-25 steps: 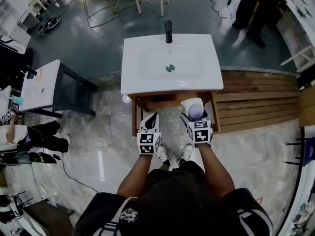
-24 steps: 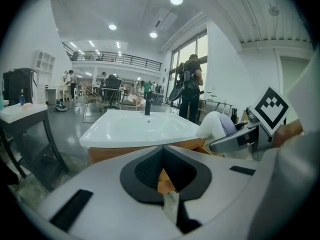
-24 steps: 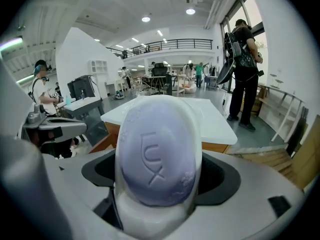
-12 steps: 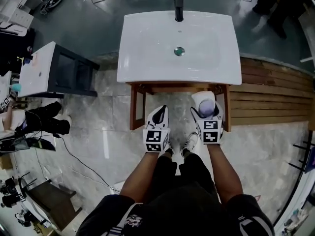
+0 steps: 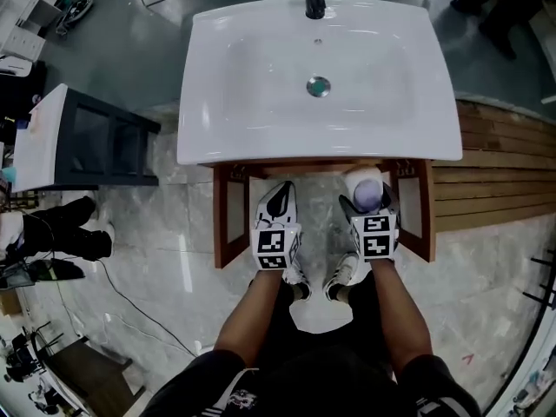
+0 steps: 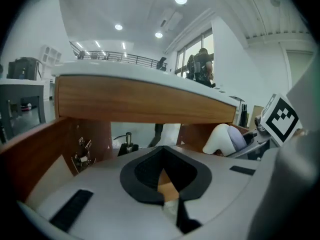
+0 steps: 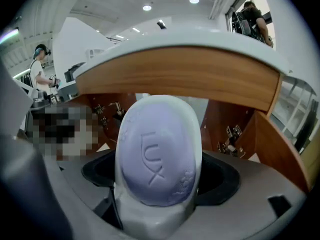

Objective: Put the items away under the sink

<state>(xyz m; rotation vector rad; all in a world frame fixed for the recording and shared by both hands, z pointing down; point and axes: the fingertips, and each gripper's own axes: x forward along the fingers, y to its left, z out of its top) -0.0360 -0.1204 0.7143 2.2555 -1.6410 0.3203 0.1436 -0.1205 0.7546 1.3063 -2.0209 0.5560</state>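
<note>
A white bottle with a lavender front embossed "LUX" (image 7: 157,154) stands upright with my right gripper (image 5: 367,200) shut on it. In the head view the bottle (image 5: 365,188) sits just under the front edge of the white sink (image 5: 261,76), at the open wooden cabinet's right side. The left gripper view shows the same bottle (image 6: 225,139) off to its right. My left gripper (image 5: 279,196) is shut and empty, level with the right one, pointing into the cabinet opening.
Both cabinet doors, the left door (image 5: 228,220) and the right door (image 5: 423,211), stand open. A pump dispenser (image 6: 128,143) stands inside at the back left. A dark side cabinet (image 5: 95,142) is to the left, a wooden slat platform (image 5: 499,176) to the right.
Both grippers and my head have moved forward to the cabinet. The sink now fills the top of the view. The bottle stays in the right gripper.
</note>
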